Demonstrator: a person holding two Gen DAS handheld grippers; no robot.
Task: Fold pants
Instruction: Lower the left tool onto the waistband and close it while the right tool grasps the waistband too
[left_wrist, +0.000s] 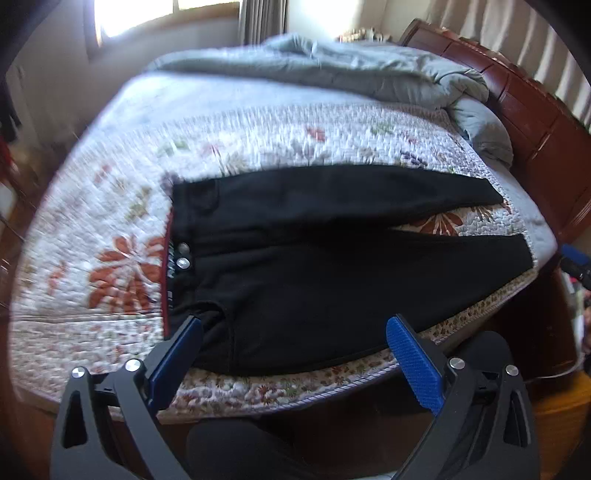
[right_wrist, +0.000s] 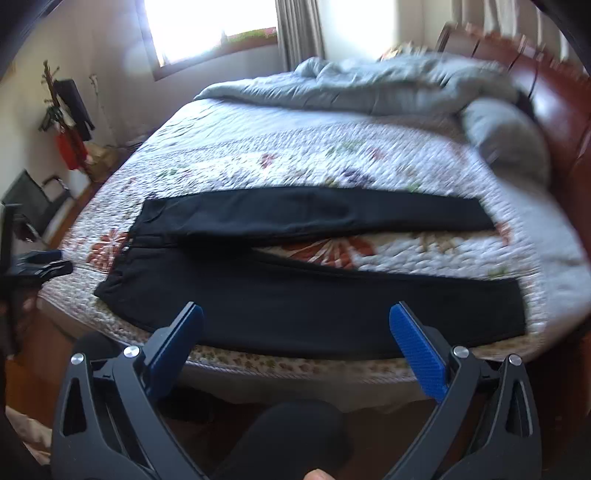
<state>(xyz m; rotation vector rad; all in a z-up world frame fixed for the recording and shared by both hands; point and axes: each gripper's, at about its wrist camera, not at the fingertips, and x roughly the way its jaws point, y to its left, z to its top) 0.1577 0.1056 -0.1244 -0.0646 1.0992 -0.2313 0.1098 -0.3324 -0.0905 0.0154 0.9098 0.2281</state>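
One pair of black pants (left_wrist: 314, 258) lies flat near the front edge of the bed's floral quilt (left_wrist: 110, 206), waistband to the left and the two legs spread apart toward the right, a strip of quilt showing between them. Behind them a grey duvet (left_wrist: 351, 74) is bunched against the wooden headboard (left_wrist: 535, 110). Both the left tool (left_wrist: 295, 328) and the right tool (right_wrist: 295, 317) hover over the pants' near edge with fingers wide apart, gripping nothing.
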